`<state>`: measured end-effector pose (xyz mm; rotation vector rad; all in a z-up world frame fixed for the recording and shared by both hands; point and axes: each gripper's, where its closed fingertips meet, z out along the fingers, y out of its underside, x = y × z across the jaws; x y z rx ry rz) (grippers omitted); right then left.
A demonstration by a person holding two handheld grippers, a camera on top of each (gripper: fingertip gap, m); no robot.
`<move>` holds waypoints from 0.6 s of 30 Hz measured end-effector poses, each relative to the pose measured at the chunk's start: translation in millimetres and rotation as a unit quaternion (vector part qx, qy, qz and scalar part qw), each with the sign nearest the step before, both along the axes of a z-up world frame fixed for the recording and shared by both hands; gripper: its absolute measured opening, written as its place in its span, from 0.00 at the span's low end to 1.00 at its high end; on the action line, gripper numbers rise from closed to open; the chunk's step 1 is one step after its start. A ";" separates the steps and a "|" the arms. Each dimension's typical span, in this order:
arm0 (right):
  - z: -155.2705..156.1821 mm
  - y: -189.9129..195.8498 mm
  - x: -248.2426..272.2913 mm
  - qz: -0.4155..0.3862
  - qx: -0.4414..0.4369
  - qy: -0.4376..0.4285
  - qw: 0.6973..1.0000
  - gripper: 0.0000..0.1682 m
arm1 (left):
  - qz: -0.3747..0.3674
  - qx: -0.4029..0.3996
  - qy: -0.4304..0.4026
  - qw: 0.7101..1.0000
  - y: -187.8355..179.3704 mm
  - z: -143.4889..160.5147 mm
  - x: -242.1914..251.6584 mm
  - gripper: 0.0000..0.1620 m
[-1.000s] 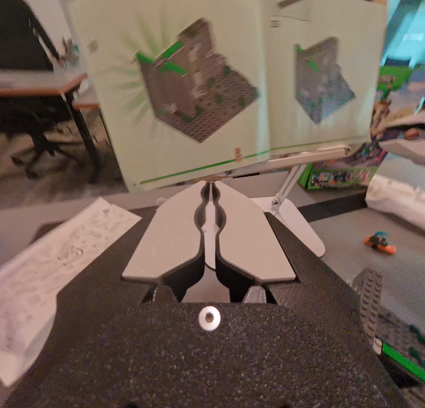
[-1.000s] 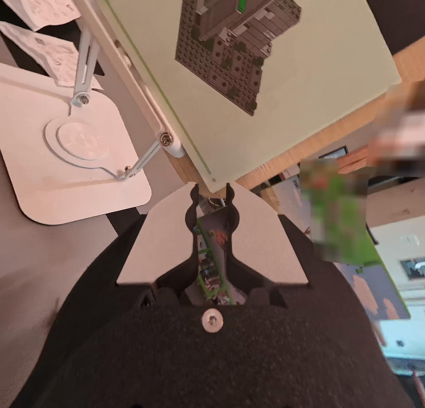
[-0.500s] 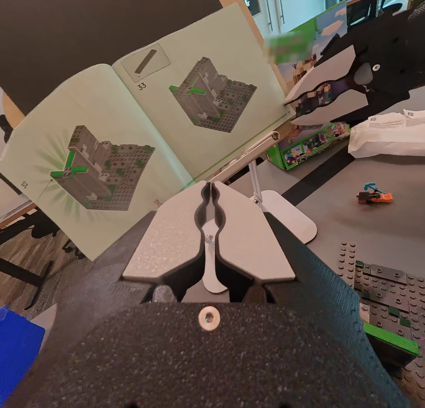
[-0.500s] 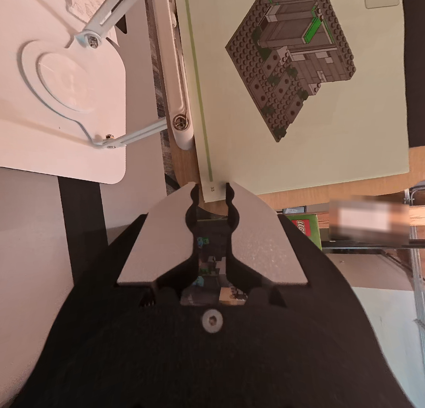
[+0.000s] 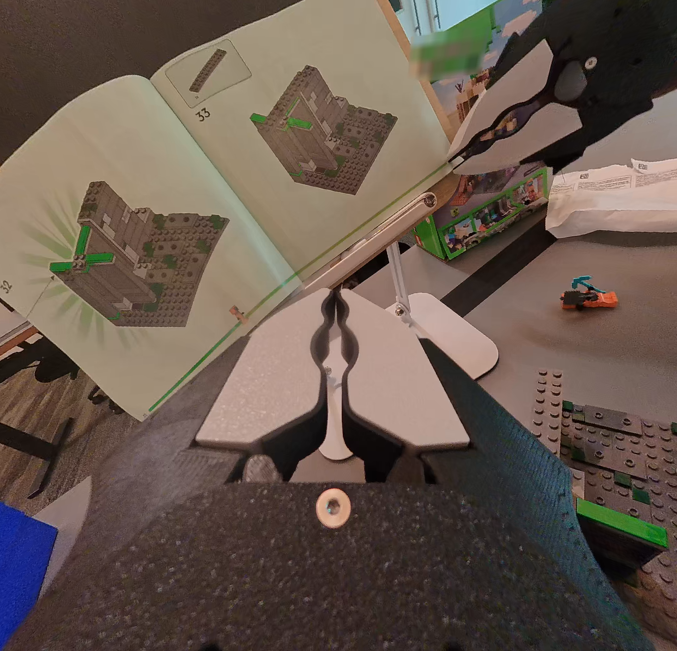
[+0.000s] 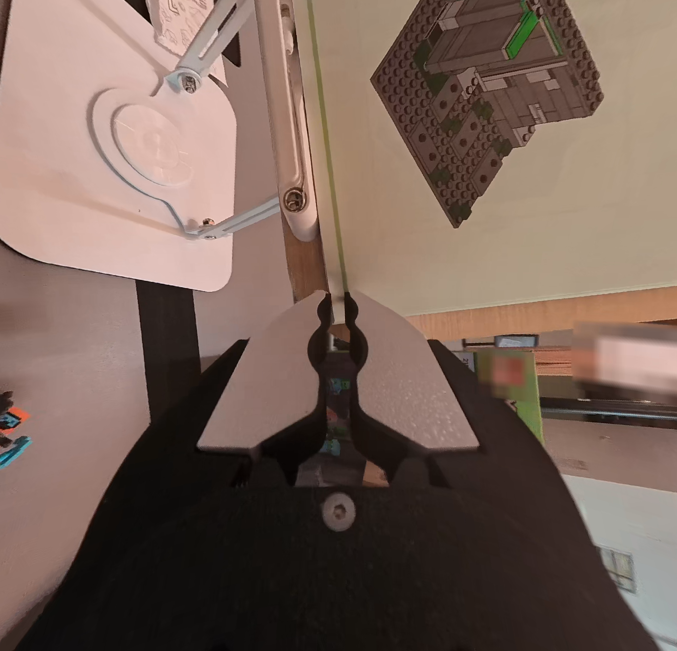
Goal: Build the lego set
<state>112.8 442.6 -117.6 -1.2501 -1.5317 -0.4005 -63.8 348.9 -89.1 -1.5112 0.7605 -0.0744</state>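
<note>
The instruction booklet point(image 5: 227, 179) lies open on a white stand point(image 5: 450, 336), its pages showing a grey and green build. My right gripper point(image 6: 337, 298) is closed down on the lower outer corner of the right-hand page point(image 6: 458, 237); it also shows in the left wrist view point(image 5: 456, 158) at that corner. My left gripper point(image 5: 335, 296) is shut and empty, below the booklet's bottom edge and in front of the stand. The partly built grey lego base point(image 5: 604, 450) with a green strip sits at the lower right.
A small orange and teal lego figure point(image 5: 586, 298) lies on the grey table point(image 5: 531, 325). A green lego box point(image 5: 487, 212) and a white paper bag point(image 5: 615, 201) stand behind it. The stand's white foot point(image 6: 73, 179) is left of my right gripper. A blue object point(image 5: 18, 567) is at the lower left. Tip to tip, the grippers are about 20 centimeters apart.
My right gripper has moved in onto the page corner and its jaws have narrowed from clearly open to closed on it. My left gripper has swung left and down, still shut.
</note>
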 end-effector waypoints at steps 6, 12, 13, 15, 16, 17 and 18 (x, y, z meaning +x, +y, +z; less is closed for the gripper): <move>-0.6 -0.5 -0.1 0.003 -0.061 0.008 0.998 0.03 | -0.004 0.000 0.002 1.000 -1.5 -2.4 1.7 0.00; -0.9 -0.2 0.0 0.002 -0.104 0.001 0.995 0.03 | -0.008 -0.004 0.004 1.000 -3.0 -6.9 2.2 0.00; -0.5 0.1 0.0 0.001 -0.109 0.001 0.994 0.03 | -0.008 -0.005 0.005 1.000 -3.1 -7.8 2.0 0.00; -0.6 0.0 0.1 0.001 -0.120 -0.001 0.993 0.03 | -0.008 -0.007 0.004 1.000 -3.4 -9.4 1.4 0.00; -0.6 0.2 0.1 0.000 -0.126 -0.001 0.992 0.03 | -0.008 -0.007 0.004 1.000 -3.5 -9.9 0.9 0.00; -0.7 0.2 0.2 0.000 -0.132 -0.002 0.991 0.02 | -0.007 -0.008 0.004 1.000 -3.5 -10.3 0.3 0.00; -1.2 0.2 0.3 -0.001 -0.138 -0.003 0.990 0.02 | -0.007 -0.008 0.004 1.000 -3.3 -10.8 -0.3 0.00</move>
